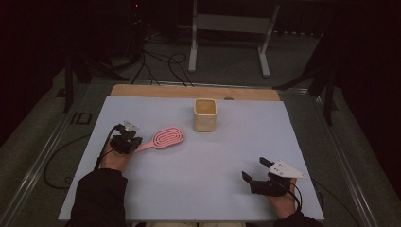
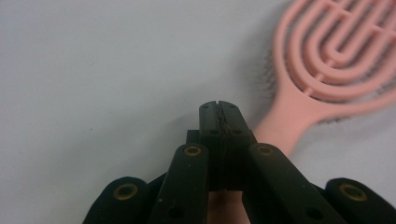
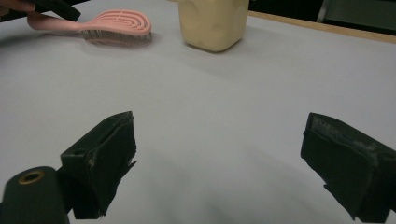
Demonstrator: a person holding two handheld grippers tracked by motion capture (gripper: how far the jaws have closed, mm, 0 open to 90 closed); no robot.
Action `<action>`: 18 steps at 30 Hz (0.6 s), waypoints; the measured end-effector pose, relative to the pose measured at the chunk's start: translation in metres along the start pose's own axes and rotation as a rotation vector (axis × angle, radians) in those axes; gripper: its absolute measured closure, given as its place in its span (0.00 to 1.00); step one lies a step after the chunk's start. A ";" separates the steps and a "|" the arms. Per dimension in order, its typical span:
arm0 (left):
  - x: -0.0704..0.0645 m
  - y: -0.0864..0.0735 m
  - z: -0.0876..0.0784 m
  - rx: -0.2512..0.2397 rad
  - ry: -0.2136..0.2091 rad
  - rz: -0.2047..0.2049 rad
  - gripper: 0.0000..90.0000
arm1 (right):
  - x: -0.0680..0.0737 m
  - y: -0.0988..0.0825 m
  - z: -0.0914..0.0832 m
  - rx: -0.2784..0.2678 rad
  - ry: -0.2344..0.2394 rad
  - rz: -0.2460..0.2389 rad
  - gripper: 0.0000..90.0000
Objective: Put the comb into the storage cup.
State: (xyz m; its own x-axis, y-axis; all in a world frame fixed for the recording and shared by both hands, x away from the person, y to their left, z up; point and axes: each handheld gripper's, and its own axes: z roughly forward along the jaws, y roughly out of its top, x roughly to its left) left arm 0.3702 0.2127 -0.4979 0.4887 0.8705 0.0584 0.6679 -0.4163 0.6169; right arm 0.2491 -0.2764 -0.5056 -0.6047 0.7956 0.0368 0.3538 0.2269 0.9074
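Observation:
A pink hairbrush [image 1: 168,136] lies on the pale mat, left of centre, bristles down, its handle pointing toward the left edge. My left gripper [image 1: 128,139] sits at the handle's end. In the left gripper view its jaws [image 2: 218,109] meet tightly with nothing showing between them, and the brush [image 2: 285,116] handle runs just to their right and under them. A cream square cup [image 1: 204,120] stands upright behind the middle of the mat. My right gripper [image 1: 254,168] rests open near the front right; its view [image 3: 219,140] shows bare mat between the jaws, with the brush [image 3: 119,21] and cup [image 3: 212,23] far off.
The pale mat [image 1: 198,161] covers the table, with a wooden strip [image 1: 189,91] along its back edge. On the floor beyond are a white metal stand [image 1: 231,23] and loose black cables [image 1: 156,61]. Dark stands flank both sides of the table.

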 end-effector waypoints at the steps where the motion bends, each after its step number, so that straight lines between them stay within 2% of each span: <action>1: -0.001 -0.001 0.000 -0.003 -0.005 -0.003 1.00 | 0.000 0.000 0.000 0.000 0.000 0.000 0.11; 13: -0.012 -0.015 -0.008 -0.029 -0.044 -0.032 1.00 | 0.000 0.000 0.000 0.001 -0.001 0.001 0.11; 18: -0.018 -0.021 -0.009 -0.032 -0.037 -0.027 1.00 | 0.000 0.000 0.000 0.001 -0.001 0.002 0.11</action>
State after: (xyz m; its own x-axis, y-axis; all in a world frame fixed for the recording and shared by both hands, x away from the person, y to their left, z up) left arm 0.3423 0.2083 -0.5052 0.4918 0.8706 0.0124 0.6630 -0.3837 0.6428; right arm 0.2493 -0.2768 -0.5057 -0.6036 0.7964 0.0379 0.3556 0.2263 0.9068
